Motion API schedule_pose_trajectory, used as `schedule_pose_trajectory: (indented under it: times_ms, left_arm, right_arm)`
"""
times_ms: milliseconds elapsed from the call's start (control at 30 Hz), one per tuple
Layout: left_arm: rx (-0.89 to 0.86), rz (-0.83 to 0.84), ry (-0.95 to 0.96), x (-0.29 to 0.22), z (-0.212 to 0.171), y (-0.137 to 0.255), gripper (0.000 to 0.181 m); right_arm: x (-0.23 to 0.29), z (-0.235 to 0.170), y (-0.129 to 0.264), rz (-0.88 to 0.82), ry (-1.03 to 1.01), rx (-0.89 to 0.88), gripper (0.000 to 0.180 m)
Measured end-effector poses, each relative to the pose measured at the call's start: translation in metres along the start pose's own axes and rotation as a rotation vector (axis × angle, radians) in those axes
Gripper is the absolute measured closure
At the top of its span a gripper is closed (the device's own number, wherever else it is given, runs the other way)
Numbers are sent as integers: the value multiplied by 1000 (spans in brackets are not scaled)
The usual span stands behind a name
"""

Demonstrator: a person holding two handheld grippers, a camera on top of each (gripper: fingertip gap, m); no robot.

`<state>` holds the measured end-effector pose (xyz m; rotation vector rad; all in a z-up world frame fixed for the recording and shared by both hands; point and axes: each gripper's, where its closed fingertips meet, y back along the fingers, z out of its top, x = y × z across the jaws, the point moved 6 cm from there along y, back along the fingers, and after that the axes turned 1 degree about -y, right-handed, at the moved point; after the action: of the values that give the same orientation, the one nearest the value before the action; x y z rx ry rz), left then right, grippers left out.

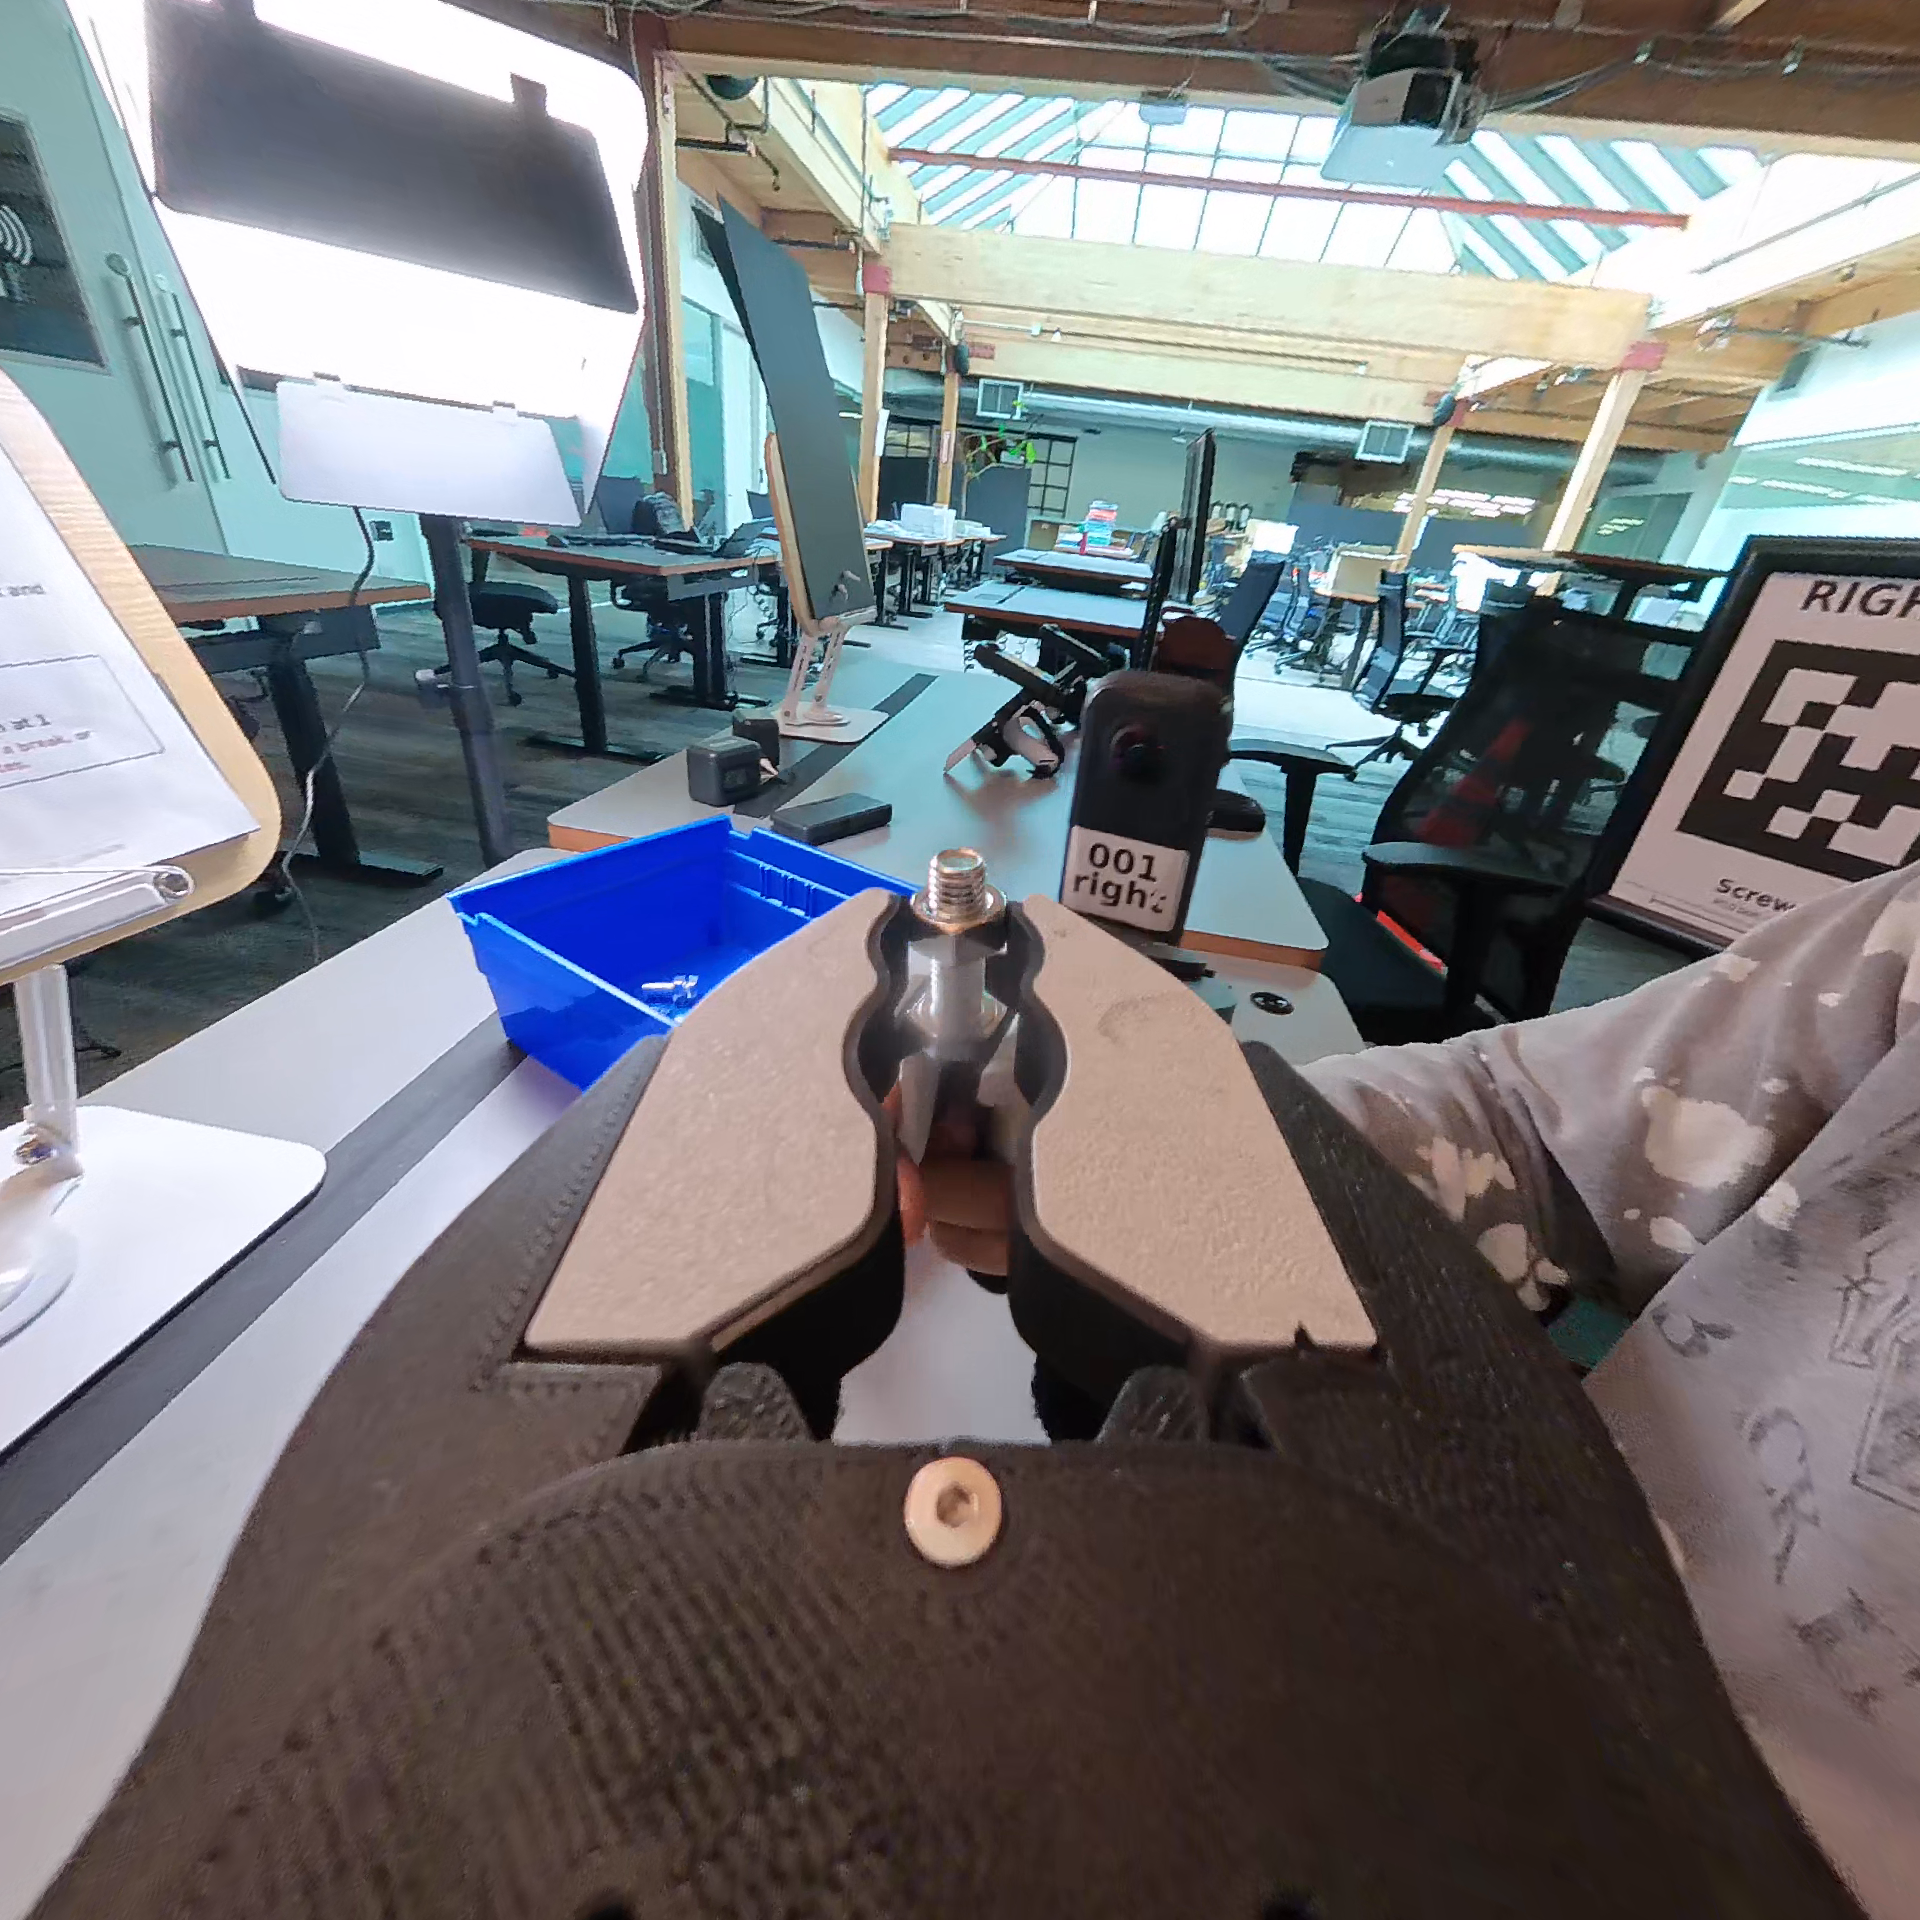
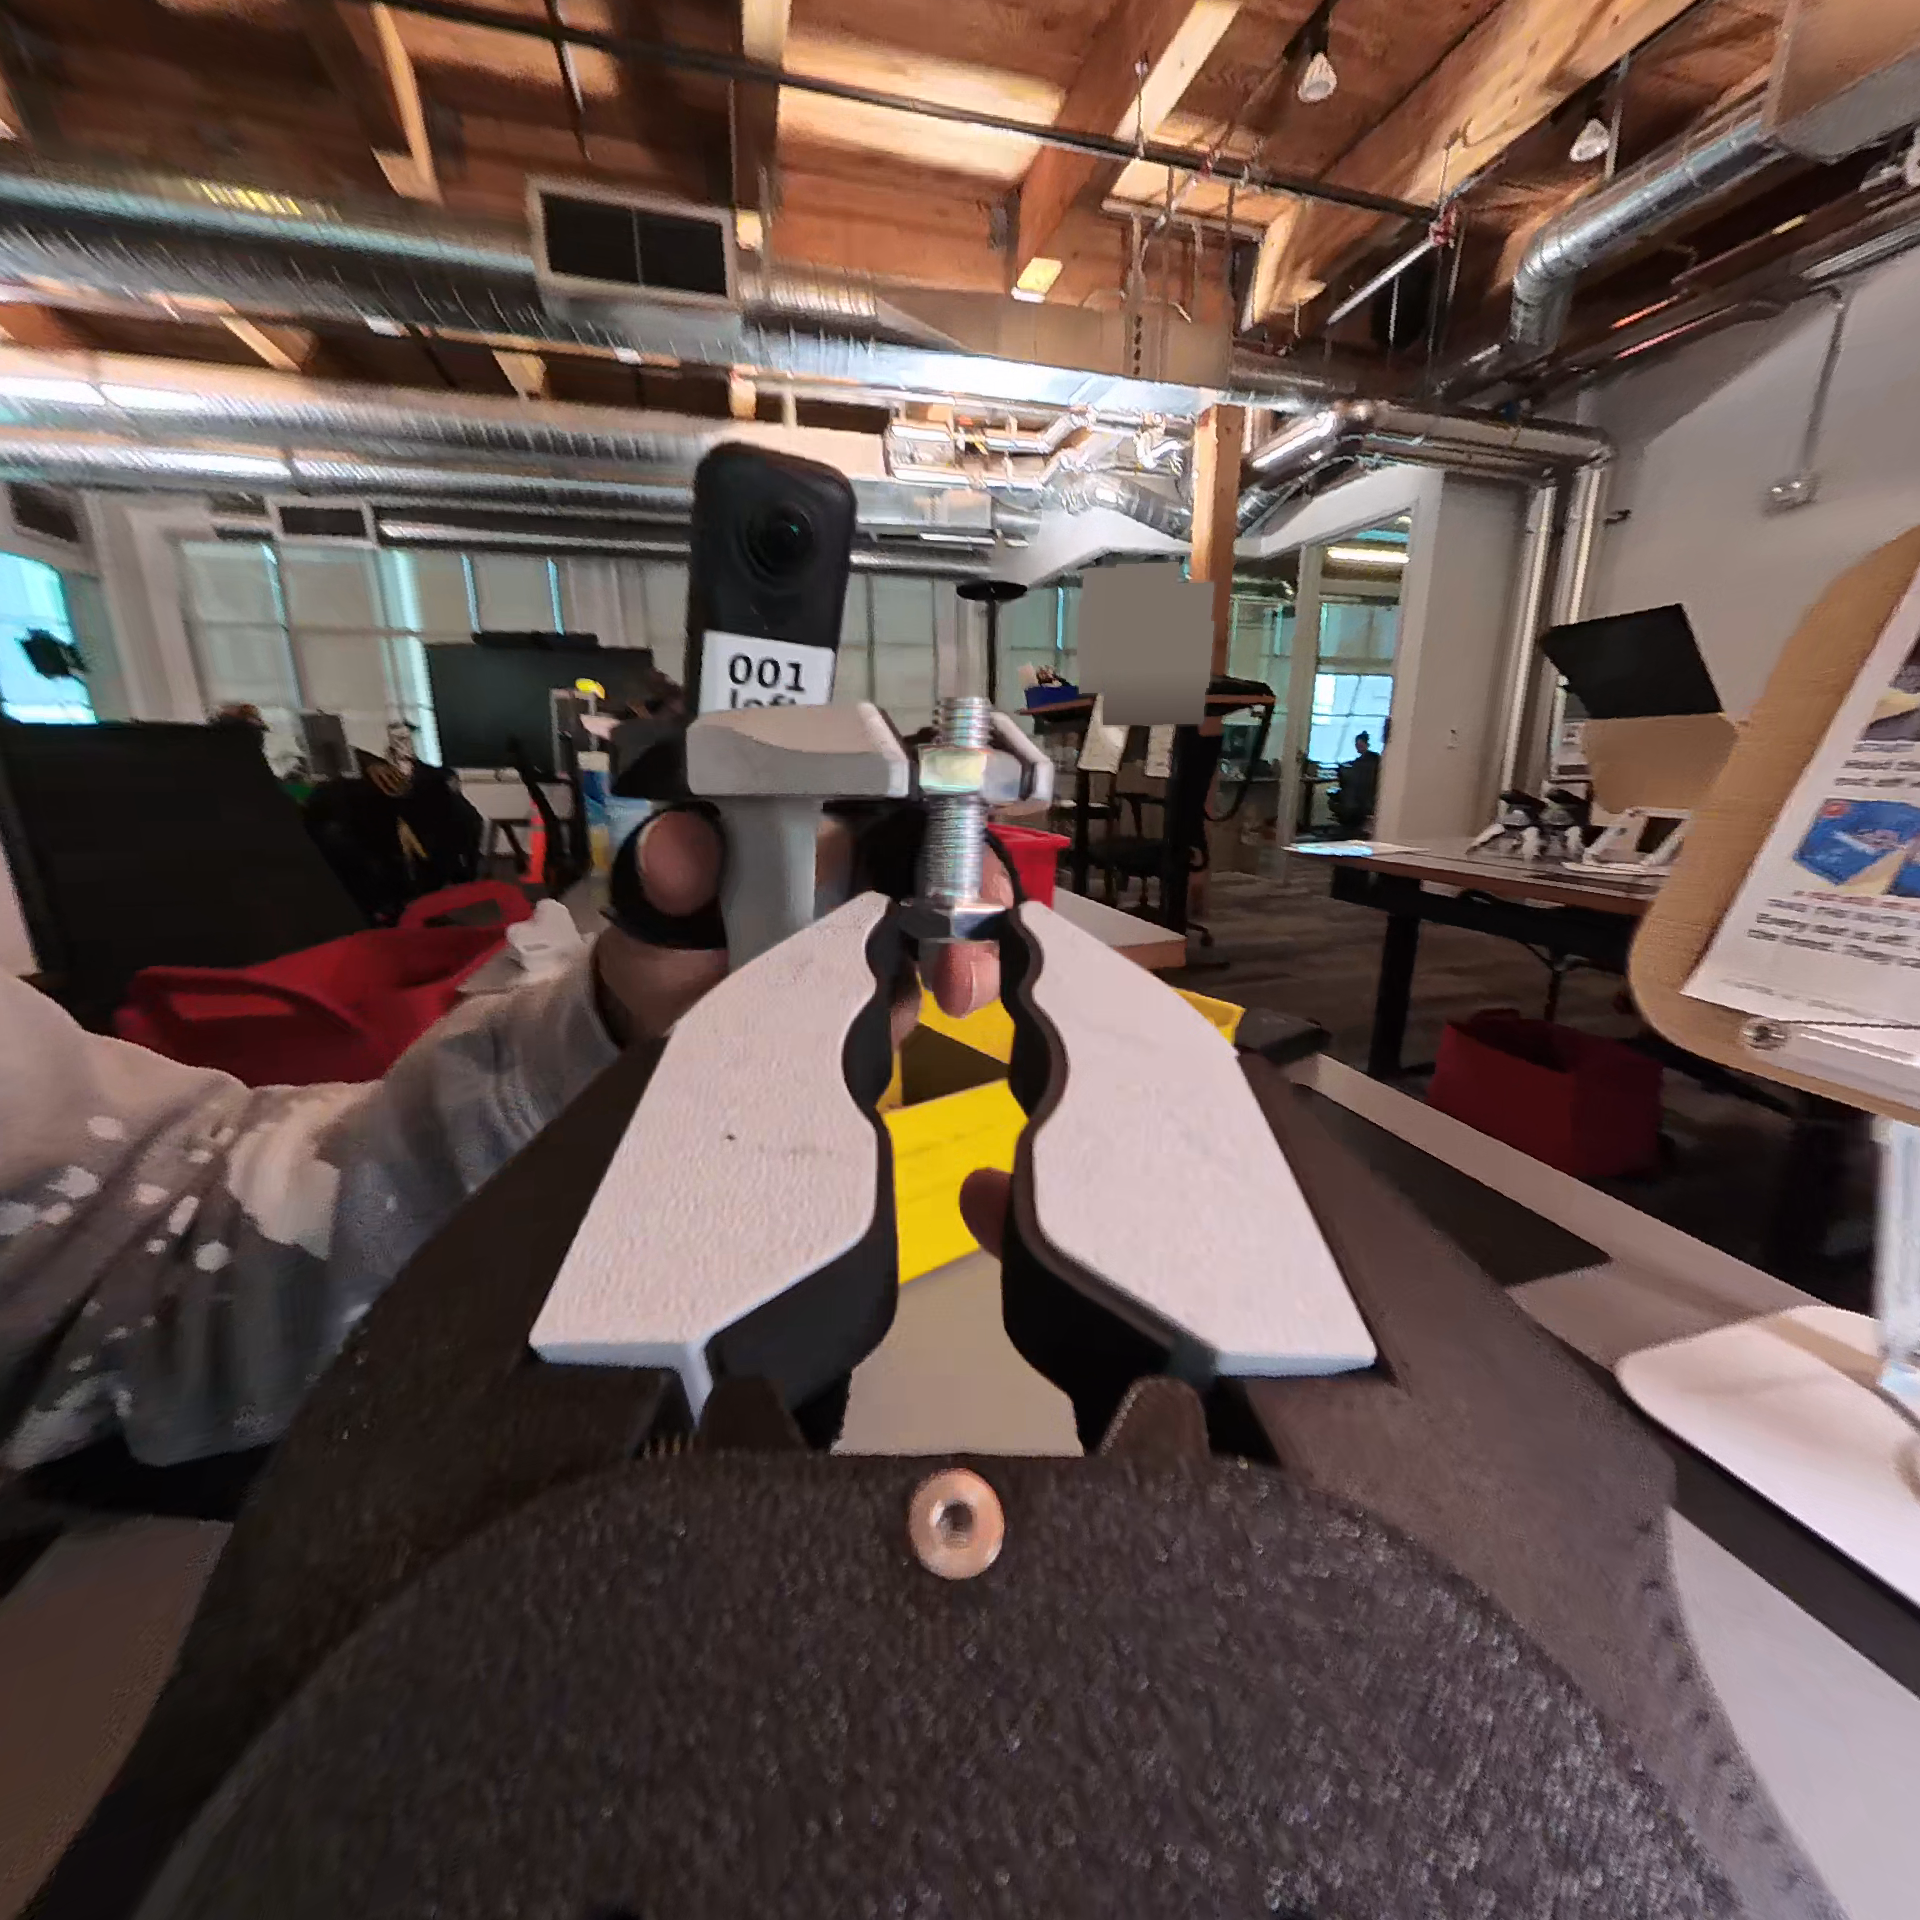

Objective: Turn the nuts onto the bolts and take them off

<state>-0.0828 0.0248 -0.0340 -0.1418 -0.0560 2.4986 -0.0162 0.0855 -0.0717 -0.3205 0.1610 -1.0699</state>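
A silver bolt (image 2: 956,842) stands upright in the air between my two grippers. My right gripper (image 2: 954,923) is shut on the bolt's hex head at the bottom. My left gripper (image 1: 956,916) is shut on a nut (image 1: 956,914) threaded near the bolt's top, and a short threaded end (image 1: 958,873) sticks out above it. In the right wrist view the left gripper's fingers (image 2: 800,758) reach in from the left and clamp the nut (image 2: 958,771). The bolt's lower shaft shows between the left fingers (image 1: 940,997).
A blue bin (image 1: 561,935) holding a small metal part (image 1: 665,989) sits on the grey table to the left. A yellow bin (image 2: 951,1153) lies below the right gripper, with red bins (image 2: 312,987) behind. Paper stands (image 1: 94,748) and a marker board (image 1: 1808,727) flank the table. My left and right fingertips are right by each other.
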Motion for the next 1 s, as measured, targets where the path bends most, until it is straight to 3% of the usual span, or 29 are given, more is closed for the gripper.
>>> schedule_pose_trajectory:
  times_ms: [200,333,367,400,433,733,900,1000]
  left_arm:
    - [14,-31,3,1,-2,3,163]
    - [-19,-83,81,5,2,7,144]
    - [-22,-79,85,5,2,7,145]
    - [-30,-24,74,8,3,8,161]
    - [-29,40,33,13,2,10,165]
    - [-72,-94,62,-4,3,2,158]
    - [-39,62,57,17,-2,7,172]
    - [-74,3,90,14,2,10,165]
  right_arm:
    - [2,-2,-1,10,-4,12,162]
    - [5,4,3,112,-90,-92,162]
    - [4,6,5,122,-118,-128,162]
    - [3,9,8,143,-149,-172,162]
    - [1,13,11,155,-174,-198,162]
    - [-2,7,7,97,-148,-153,162]
    - [5,15,8,157,-153,-187,162]
    - [5,18,9,162,-158,-200,162]
